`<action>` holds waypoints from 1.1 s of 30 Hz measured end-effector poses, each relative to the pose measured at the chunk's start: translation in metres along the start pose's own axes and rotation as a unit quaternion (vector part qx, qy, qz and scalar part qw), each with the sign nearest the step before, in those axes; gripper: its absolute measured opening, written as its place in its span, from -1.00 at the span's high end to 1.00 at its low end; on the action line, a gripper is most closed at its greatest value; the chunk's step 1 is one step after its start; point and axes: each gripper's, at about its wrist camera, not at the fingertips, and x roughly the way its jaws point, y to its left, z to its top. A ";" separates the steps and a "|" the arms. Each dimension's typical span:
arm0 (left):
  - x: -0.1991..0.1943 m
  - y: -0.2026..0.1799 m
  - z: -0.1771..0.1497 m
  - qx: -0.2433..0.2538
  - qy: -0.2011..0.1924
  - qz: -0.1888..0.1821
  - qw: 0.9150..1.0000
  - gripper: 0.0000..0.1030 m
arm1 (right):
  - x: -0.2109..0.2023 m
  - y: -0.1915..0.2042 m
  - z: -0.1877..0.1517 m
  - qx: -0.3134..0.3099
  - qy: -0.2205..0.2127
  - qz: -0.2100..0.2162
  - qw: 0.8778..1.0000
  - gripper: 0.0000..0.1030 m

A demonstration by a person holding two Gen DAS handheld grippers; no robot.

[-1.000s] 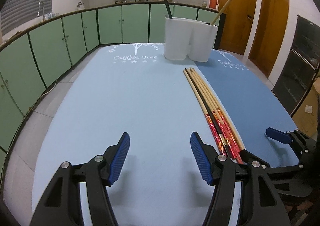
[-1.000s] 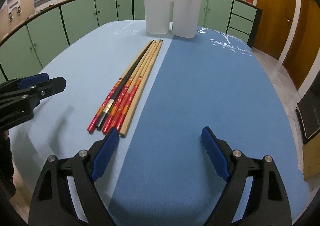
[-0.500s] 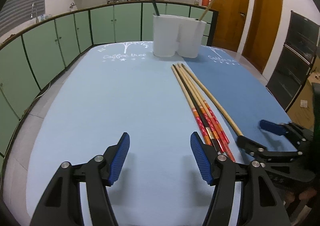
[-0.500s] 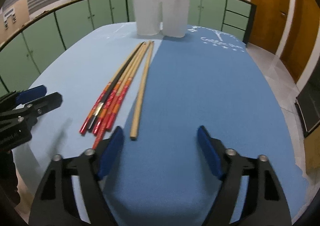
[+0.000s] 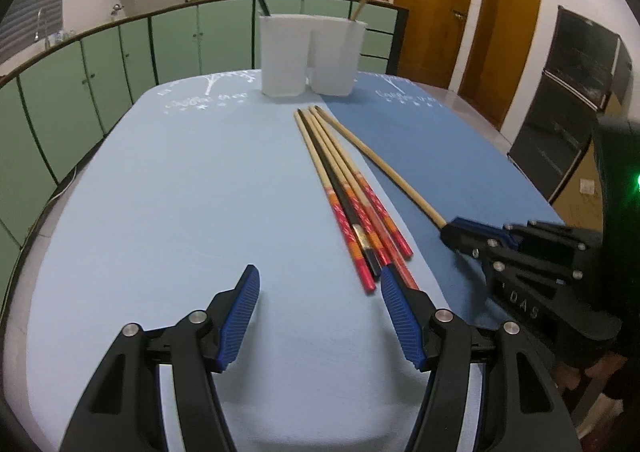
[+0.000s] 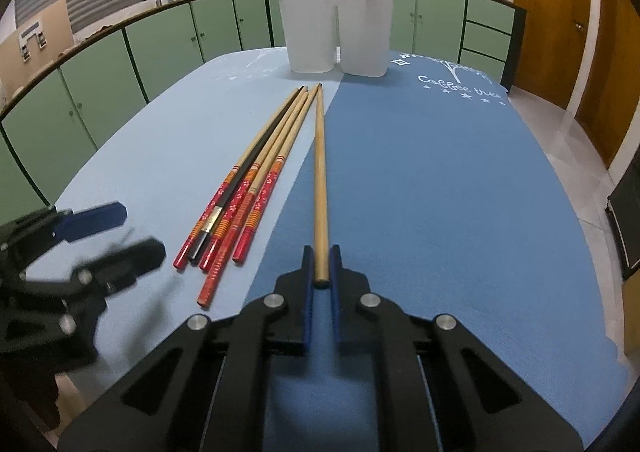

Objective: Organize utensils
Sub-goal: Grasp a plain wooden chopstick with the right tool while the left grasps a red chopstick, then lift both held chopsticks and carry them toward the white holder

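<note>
A plain wooden chopstick lies on the dark blue mat, split off from the bunch. My right gripper is shut on its near end; in the left wrist view that gripper clamps the same chopstick. Several red-handled chopsticks and a black one lie side by side to its left. My left gripper hangs open just short of their near ends, nothing between its fingers. A white two-cup holder stands at the table's far end with a dark utensil and a wooden stick in it.
The table carries a light blue mat on the left and a dark blue mat on the right. Green cabinets curve round the far and left sides. Wooden doors stand at the back right.
My right gripper pulled the plain chopstick away from the bunch and closed on its near end. My left gripper moved forward toward the red-handled chopsticks, still open.
</note>
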 end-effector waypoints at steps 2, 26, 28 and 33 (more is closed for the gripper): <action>0.004 -0.003 -0.002 0.005 0.006 0.004 1.000 -0.21 | 0.000 0.000 0.000 0.001 0.000 0.000 1.000 0.88; 0.018 0.007 0.003 -0.012 -0.009 0.045 0.999 0.88 | -0.002 -0.005 -0.007 0.010 -0.014 0.013 1.000 0.88; 0.017 0.009 0.005 -0.017 -0.010 0.041 0.999 0.89 | -0.003 -0.007 -0.005 0.014 -0.011 0.020 1.000 0.89; -0.004 0.010 0.017 -0.015 -0.031 0.043 0.998 0.89 | -0.018 -0.011 0.006 0.013 -0.022 0.025 0.999 0.89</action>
